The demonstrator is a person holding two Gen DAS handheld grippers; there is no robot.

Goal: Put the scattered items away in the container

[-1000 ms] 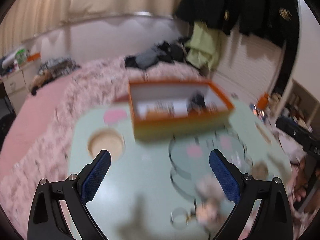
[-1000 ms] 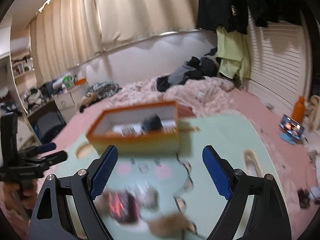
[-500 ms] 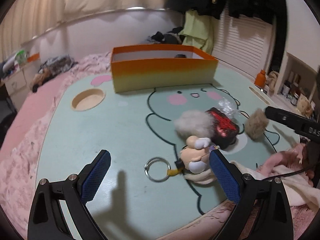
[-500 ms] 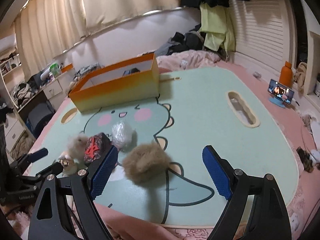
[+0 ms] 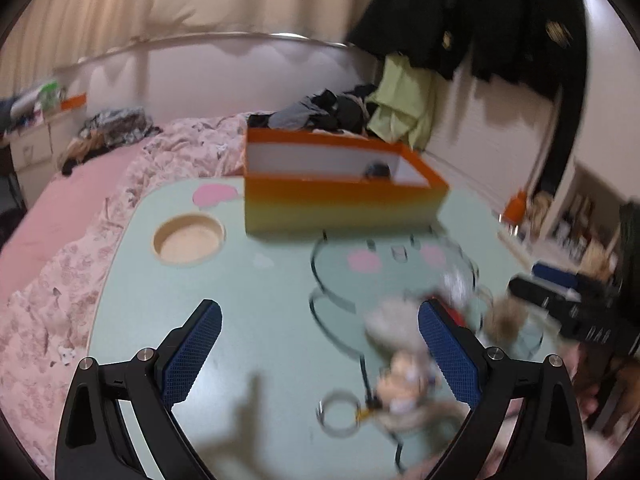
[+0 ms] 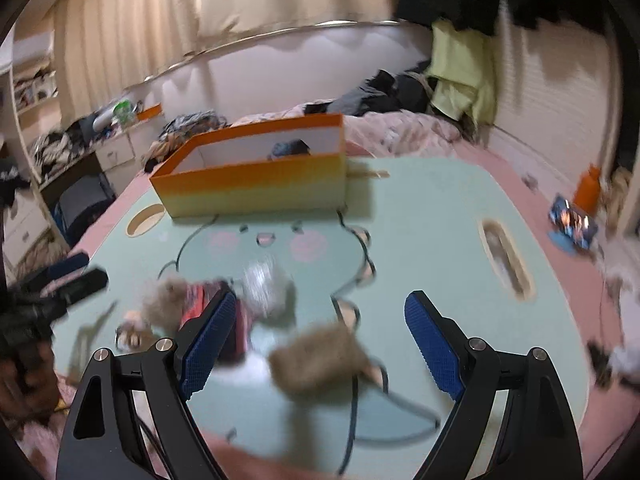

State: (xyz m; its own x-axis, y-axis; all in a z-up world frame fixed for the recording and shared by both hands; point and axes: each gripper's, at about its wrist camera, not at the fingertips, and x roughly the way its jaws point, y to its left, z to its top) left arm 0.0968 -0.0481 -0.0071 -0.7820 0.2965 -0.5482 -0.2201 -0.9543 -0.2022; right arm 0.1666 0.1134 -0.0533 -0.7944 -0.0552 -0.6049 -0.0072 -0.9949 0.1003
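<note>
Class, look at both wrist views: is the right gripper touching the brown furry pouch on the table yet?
Apart. In the right wrist view the brown furry pouch lies on the table between the open blue pads of the right gripper, with mat showing on both sides.

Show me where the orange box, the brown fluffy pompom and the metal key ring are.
orange box [image 6: 256, 188], right wrist view, on its front wall.
brown fluffy pompom [image 6: 316, 358], right wrist view, on the middle of the fur.
metal key ring [image 5: 338, 414], left wrist view, on the ring's blurred loop.
</note>
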